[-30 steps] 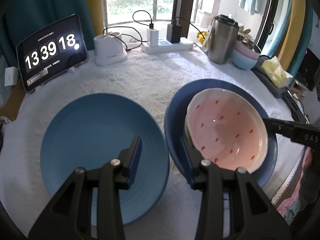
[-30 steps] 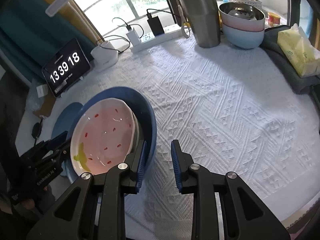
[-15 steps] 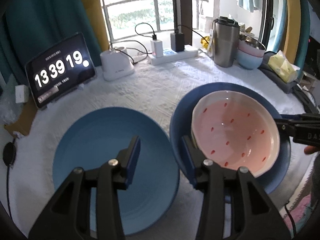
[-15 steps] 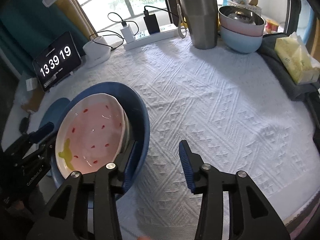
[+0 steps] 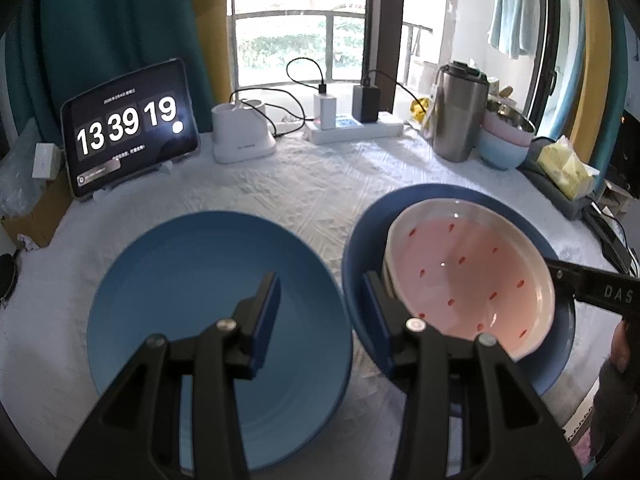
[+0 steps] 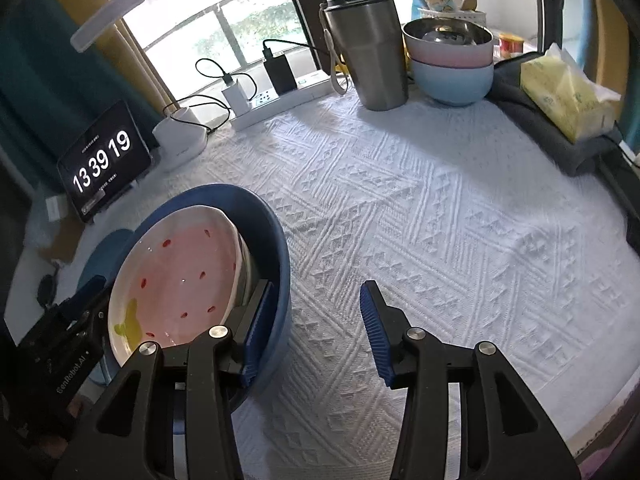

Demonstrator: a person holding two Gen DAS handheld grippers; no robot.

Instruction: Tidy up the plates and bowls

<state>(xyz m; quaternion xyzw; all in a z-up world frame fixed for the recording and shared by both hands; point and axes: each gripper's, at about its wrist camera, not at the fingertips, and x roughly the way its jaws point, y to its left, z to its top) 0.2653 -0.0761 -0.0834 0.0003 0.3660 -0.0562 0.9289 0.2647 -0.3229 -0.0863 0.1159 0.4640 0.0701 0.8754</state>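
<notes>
With both the left gripper (image 5: 320,304) and right gripper (image 6: 316,328) wide and empty, take the rigid, slippery, breakable pink bowl (image 5: 468,276) by its rim.

Left gripper (image 5: 320,300): jaws apart, over the gap between two dishes. Flat blue plate (image 5: 192,280) at left. Dark blue bowl (image 5: 360,248) at right, holding a tilted pink bowl (image 5: 468,276) with red specks. White tablecloth (image 5: 304,188) beneath. Clock tablet (image 5: 128,128) behind reads 13 39 19.
</notes>
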